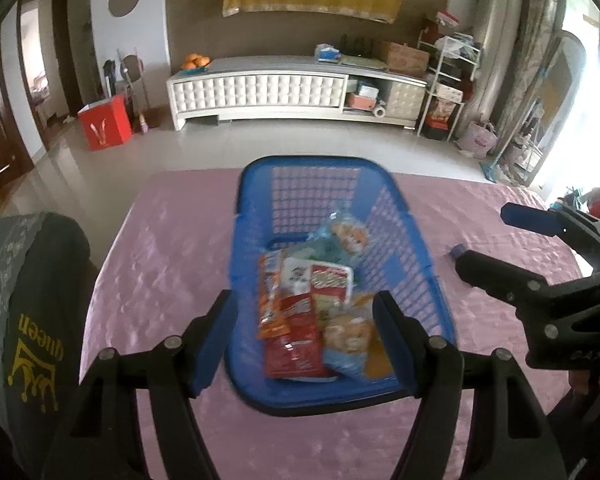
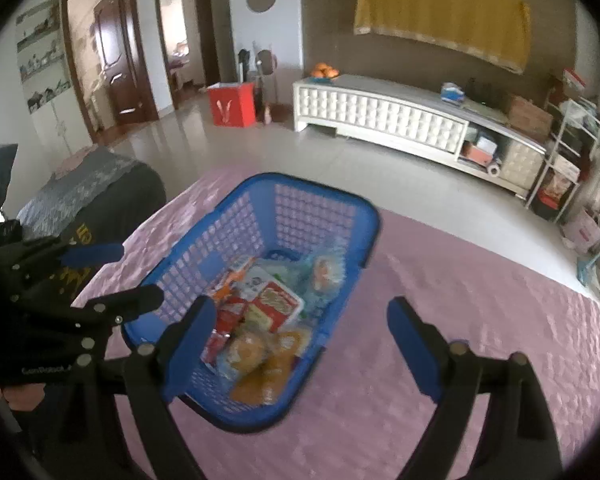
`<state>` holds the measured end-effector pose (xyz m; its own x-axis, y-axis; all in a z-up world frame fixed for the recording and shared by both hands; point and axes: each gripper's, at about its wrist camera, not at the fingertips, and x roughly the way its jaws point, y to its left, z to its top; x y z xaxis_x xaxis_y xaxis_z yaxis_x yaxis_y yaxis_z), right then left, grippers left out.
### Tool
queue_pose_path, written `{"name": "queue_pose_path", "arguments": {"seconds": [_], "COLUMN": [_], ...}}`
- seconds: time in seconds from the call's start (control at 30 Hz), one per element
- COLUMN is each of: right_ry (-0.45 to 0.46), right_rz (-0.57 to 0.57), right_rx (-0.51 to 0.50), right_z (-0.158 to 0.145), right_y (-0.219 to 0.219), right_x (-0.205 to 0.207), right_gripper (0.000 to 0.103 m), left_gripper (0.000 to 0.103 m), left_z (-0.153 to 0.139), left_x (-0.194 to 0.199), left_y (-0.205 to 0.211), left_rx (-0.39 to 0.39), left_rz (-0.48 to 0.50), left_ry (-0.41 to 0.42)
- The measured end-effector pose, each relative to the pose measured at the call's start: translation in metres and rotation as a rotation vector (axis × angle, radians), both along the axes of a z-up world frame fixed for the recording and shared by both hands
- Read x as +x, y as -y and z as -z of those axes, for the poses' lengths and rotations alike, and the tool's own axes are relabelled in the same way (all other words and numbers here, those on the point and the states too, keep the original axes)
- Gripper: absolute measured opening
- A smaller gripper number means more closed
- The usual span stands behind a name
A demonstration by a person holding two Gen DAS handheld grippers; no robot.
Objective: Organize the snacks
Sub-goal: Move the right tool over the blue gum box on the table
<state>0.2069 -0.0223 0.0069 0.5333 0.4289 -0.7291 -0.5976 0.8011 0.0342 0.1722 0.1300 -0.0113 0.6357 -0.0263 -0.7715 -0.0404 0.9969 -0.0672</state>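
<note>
The blue plastic basket (image 1: pixel 416 264) sits on the pink-covered desk (image 1: pixel 160 264), filled with light, crinkly, slippery snack packets (image 1: pixel 300 312). Both claws, left (image 1: pixel 304 344) and right (image 2: pixel 300 344), gape empty above it; pinch packets by their sealed edges.

Both wrist views (angled down, close) share the basket (image 1: pixel 256 392).

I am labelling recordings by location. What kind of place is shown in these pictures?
Most likely a living room in a home. A long white cabinet stands against the wall with oranges on top, wooden doors lead to other rooms, and the snack basket sits on a pink cloth.
</note>
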Motion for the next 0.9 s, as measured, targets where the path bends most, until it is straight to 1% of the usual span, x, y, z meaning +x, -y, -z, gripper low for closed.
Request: {"name": "queue_pose_path", "arguments": {"seconds": [0.13,0.23,0.43,0.5,0.57,0.63,0.67,0.7,0.83,0.9], "right_ry": [0.003,0.016,0.083,0.089,0.081,0.067,0.059,0.048,-0.012,-0.033], "right_rz": [0.027,0.057,0.145,0.161,0.179,0.197,0.209,0.220,0.240,0.242], "right_rx": [0.014,0.021,-0.005,-0.007,-0.011,-0.011,-0.010,-0.012,-0.026,-0.045], "right_z": [-0.005,-0.009,-0.006,-0.003,0.003,0.010,0.013,0.017,0.036,0.047], "right_y": [0.020,0.035,0.063,0.069,0.075,0.085,0.089,0.092,0.098,0.097], "right_x": [-0.001,0.000,0.004,0.006,0.011,0.016,0.021,0.025,0.040,0.046], "right_gripper": [0.094,0.097,0.101,0.102,0.102,0.103,0.103,0.103,0.103,0.103], "left_gripper": [0.068,0.068,0.069,0.084,0.087,0.095,0.103,0.103,0.103,0.103], "left_z": [-0.006,-0.010,-0.005,0.000,0.004,0.009,0.013,0.015,0.029,0.037], "left_x": [0.005,0.010,0.019,0.024,0.030,0.035,0.039,0.040,0.053,0.060], "left_y": [0.021,0.039,0.058,0.061,0.064,0.067,0.067,0.069,0.062,0.058], "left_rx": [0.013,0.011,0.046,0.043,0.040,0.057,0.069,0.067,0.022,0.024], "left_rz": [0.018,0.064,0.076,0.080,0.089,0.092,0.089,0.089,0.070,0.043], "left_ry": [0.010,0.023,0.043,0.034,0.025,0.017,0.013,0.012,-0.038,-0.066]}}
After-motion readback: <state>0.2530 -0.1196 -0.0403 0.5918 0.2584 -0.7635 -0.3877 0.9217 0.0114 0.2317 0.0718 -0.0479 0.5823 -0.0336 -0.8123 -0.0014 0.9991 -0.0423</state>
